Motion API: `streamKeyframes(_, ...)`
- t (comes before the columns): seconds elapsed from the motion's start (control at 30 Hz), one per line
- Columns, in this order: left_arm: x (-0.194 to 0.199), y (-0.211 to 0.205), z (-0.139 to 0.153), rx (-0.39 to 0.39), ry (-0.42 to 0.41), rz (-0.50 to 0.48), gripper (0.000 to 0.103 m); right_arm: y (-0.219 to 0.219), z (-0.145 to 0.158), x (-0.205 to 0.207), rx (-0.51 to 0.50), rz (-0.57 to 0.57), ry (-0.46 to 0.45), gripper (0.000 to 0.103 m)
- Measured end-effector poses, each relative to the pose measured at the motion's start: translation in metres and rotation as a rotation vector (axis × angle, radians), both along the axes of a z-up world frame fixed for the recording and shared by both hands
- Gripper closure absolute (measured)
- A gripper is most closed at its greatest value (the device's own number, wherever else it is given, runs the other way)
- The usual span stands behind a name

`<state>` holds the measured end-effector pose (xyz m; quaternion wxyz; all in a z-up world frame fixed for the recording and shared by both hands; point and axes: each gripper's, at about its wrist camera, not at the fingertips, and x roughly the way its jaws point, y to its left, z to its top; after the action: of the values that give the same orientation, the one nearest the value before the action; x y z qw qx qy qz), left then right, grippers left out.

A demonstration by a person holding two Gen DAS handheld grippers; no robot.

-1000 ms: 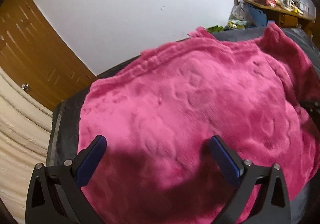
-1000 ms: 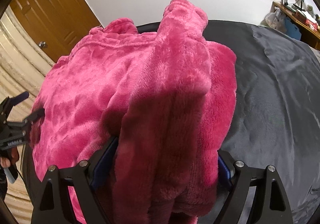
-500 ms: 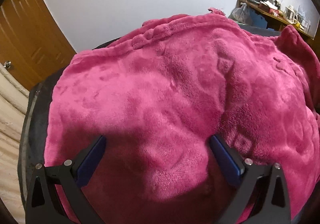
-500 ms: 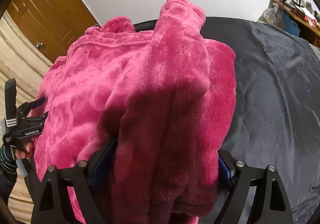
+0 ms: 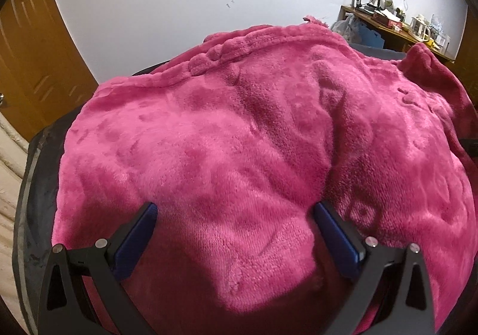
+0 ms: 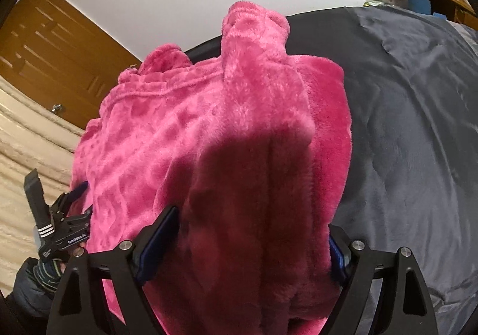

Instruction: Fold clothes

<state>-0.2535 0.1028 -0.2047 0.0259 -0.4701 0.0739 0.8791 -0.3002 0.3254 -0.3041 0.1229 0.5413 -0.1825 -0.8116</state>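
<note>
I found the pink fleece garment (image 5: 248,138) spread on the dark grey sheet (image 6: 418,126) covering the bed, with one thick folded band of it running from its far edge back toward the right wrist camera. The right gripper (image 6: 254,241) had its jaws set wide with that band bulging between the blue pads (image 6: 158,242), but I could not tell whether the pads pressed on it. The left gripper (image 5: 236,233) stood released over the garment's near edge, its jaws wide with fleece lying between them, held by a hand (image 6: 64,266) in a striped cuff
</note>
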Motion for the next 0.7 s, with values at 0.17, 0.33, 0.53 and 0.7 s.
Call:
streamKeyframes(0.17,0.000,-0.006,0.000,0.007,0.014,-0.005,0.000,0.001,-0.002,0.001,-0.018,-0.026,-0.003,0.015)
streamKeyframes(0.33,0.008,-0.005,0.001,0.012,0.036,-0.005,0.000,0.009,-0.001,0.004,-0.081,-0.060,-0.003,0.017)
streamKeyframes(0.53,0.006,-0.006,0.000,0.013,0.038,-0.006,0.000,0.025,0.004,0.013,-0.204,-0.148,0.002,0.033)
streamKeyframes(0.7,0.006,-0.006,0.000,0.012,0.038,-0.003,0.000,0.015,0.004,0.005,-0.203,-0.159,0.003,0.039)
